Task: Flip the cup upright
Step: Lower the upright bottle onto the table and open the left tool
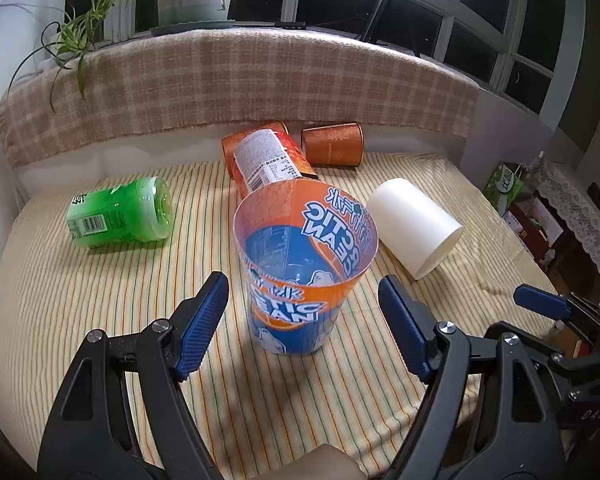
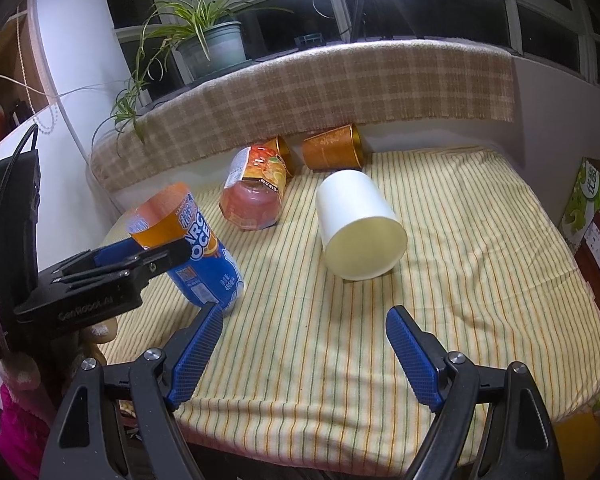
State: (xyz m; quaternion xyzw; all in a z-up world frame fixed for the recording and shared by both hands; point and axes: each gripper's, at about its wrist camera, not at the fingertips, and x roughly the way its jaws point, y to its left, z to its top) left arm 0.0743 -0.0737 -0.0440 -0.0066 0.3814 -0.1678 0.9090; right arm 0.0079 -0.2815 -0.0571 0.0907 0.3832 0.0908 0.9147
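A blue and orange "Arctic Ocean" cup (image 1: 300, 276) stands mouth up on the striped cloth, leaning a little; it also shows in the right wrist view (image 2: 196, 248). My left gripper (image 1: 304, 308) is open, its blue pads on either side of the cup and apart from it. The left gripper shows from the side in the right wrist view (image 2: 140, 258). My right gripper (image 2: 304, 344) is open and empty near the table's front edge. A white cup (image 2: 358, 224) lies on its side, mouth toward me; it also shows in the left wrist view (image 1: 414, 226).
A green bottle (image 1: 120, 212) lies on its side at left. An orange labelled jar (image 2: 256, 188) and a brown cup (image 2: 332, 148) lie at the back by the plaid-covered ledge (image 2: 340, 88). A potted plant (image 2: 212, 44) stands on the ledge.
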